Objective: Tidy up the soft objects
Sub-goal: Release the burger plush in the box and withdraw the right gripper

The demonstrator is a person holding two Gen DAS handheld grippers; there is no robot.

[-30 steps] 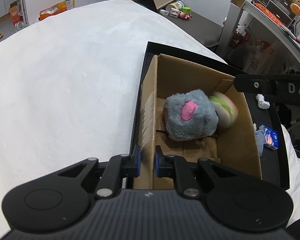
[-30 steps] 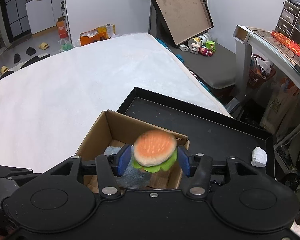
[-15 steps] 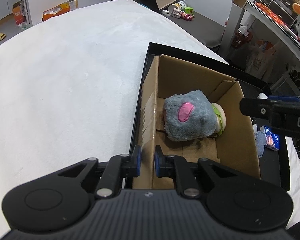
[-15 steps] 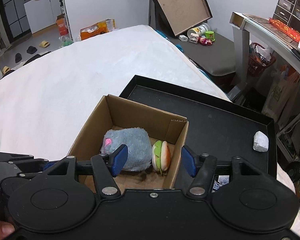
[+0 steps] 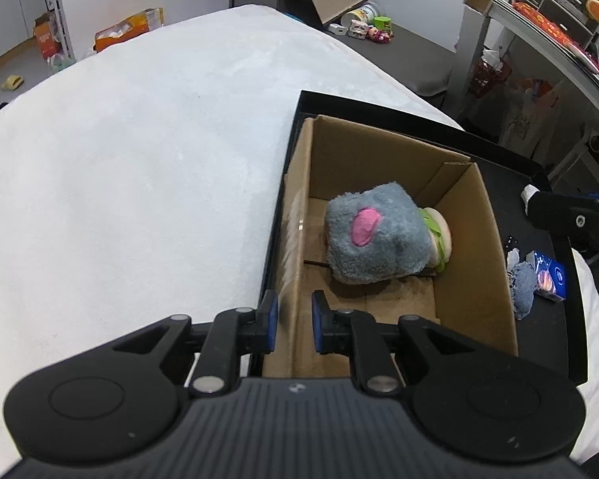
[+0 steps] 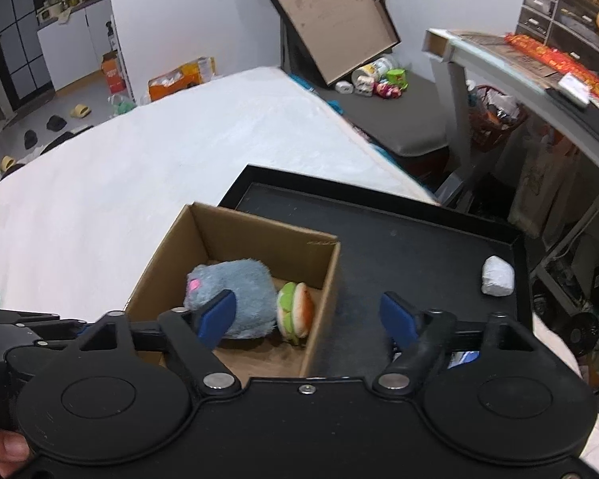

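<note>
Burger (image 6: 295, 311) now released and lying on edge in the box (image 6: 319, 299) between grey plush (image 6: 235, 291) and right wall, right gripper (image 6: 309, 315) spread wide and empty, left gripper (image 5: 293, 321) pinching the box's left wall; remaining toys on the tray (image 6: 419, 239) likely next.

Both views look forward and down from close above — the left over the cardboard box (image 5: 383, 215) near wall, the right higher; both share box and black tray (image 6: 419, 239).
</note>
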